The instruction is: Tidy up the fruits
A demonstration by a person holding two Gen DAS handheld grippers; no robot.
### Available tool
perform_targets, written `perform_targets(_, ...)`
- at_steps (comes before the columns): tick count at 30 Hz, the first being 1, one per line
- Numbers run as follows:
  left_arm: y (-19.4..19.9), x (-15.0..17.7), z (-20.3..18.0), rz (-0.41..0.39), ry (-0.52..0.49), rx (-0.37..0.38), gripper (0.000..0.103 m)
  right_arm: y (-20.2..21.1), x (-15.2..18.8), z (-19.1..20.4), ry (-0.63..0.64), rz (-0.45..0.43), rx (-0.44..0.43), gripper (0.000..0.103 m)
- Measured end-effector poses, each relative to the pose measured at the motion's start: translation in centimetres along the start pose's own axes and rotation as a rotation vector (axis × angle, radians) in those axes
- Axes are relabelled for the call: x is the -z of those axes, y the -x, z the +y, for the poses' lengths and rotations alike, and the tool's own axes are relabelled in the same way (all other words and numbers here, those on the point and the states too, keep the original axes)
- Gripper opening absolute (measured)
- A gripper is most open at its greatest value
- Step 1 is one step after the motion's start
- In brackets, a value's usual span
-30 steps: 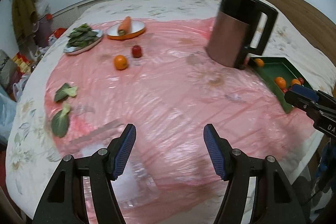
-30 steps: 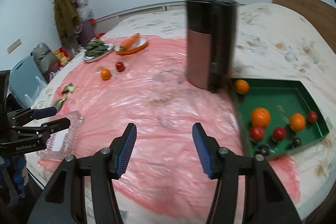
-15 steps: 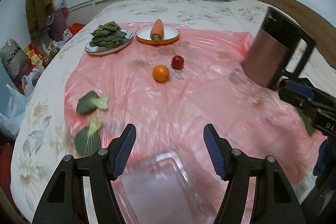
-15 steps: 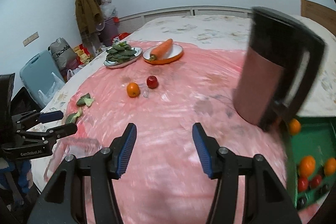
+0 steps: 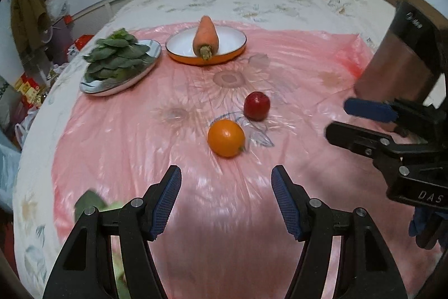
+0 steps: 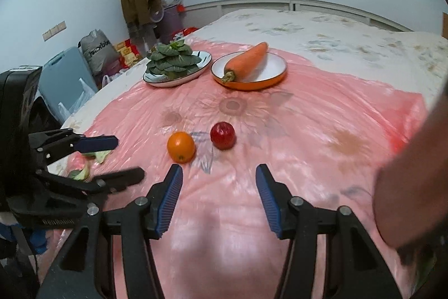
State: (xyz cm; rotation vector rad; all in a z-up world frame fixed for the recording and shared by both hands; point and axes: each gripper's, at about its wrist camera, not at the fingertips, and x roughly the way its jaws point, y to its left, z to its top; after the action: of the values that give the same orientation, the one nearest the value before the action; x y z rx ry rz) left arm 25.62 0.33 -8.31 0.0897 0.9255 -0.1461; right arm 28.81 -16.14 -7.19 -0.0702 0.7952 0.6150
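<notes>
An orange (image 5: pixel 226 138) and a red apple (image 5: pixel 256 105) lie side by side on the pink plastic sheet (image 5: pixel 140 131). My left gripper (image 5: pixel 226 187) is open and empty, a short way in front of the orange. In the right wrist view the orange (image 6: pixel 181 146) and apple (image 6: pixel 223 135) lie just ahead of my right gripper (image 6: pixel 219 184), which is open and empty. Each gripper shows in the other's view: the right gripper (image 5: pixel 364 119) at the right edge, the left gripper (image 6: pixel 112 159) at the left.
An orange-rimmed plate with a carrot (image 5: pixel 205 35) and a plate of leafy greens (image 5: pixel 117 58) stand at the back. A brown kettle (image 5: pixel 400 60) stands at the right. Loose green leaves (image 6: pixel 92 159) lie at the sheet's left edge. Room clutter lies beyond the bed's left side.
Both grippers have swung left, away from the green fruit tray and kettle, and moved toward the orange and apple, which now sit much closer. The clear plastic box has left the view.
</notes>
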Motion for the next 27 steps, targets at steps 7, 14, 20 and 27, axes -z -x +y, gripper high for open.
perform_targets(7,-4.1,-1.4,0.4,0.036,-0.033,-0.015,0.06,-5.1,-2.3,-0.5,0.02,0.039,-0.014,0.075)
perform_targets(14,-6.0,-2.1,0.1,0.062,-0.079,-0.005,0.059,-8.9,-3.8,-0.8,0.031,0.085,-0.03,0.067)
perform_targets(20,-7.4,-2.3,-0.3,0.086,-0.114,0.006,0.044,-11.2,-3.7,-0.7,0.033,0.138,-0.041,0.054)
perform_targets(27,-7.5,-2.1,0.2,0.077,-0.105,0.035,0.036,-12.1,-3.4,-1.3,0.015,0.147,-0.054,0.033)
